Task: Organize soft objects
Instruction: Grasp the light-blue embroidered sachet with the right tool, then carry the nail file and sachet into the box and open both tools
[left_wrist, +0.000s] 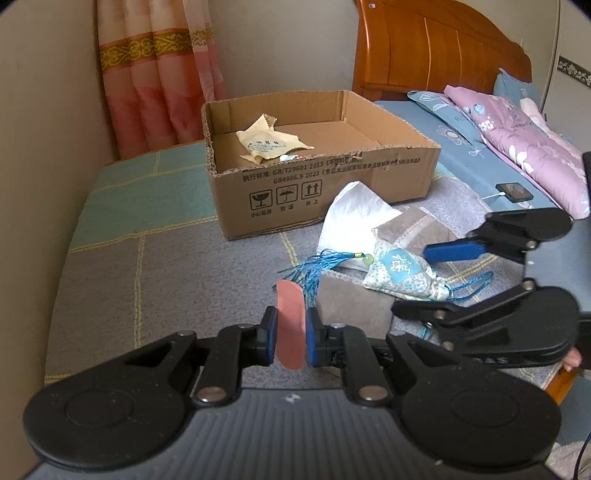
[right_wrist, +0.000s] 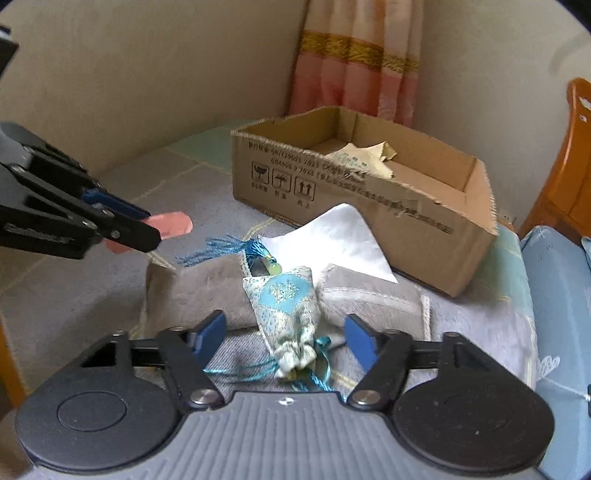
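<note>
- My left gripper was pinched shut on a thin pink strip, held upright between the blue pads above the bed. Only a narrow band of the strip sat in the pads, so I judged a quick swing toward the cardboard box could let it twist or slide out.
- My right gripper stood wide open, holding nothing, its fingers on either side of the blue brocade sachet, which lay on a folded grey towel in front of the box.
- The sachet's gathered neck pointed at me with its blue cords trailing under the gripper body. Closing there risked catching only cord, or snagging a loop, so the pouch would dangle or drop.
- The blue tassel lay spread across the towel toward the left gripper; lifting the sachet could drag it against that gripper or the strip.
- A white sheet lay between the sachet and the box, touching the towel. A low carry might sweep it along.
- The towel was soft and raised, so pressing down could bunch it into the grasp with the sachet.
- The box already held a pale yellow cloth; its near wall was something either load could clip if carried too low.
</note>
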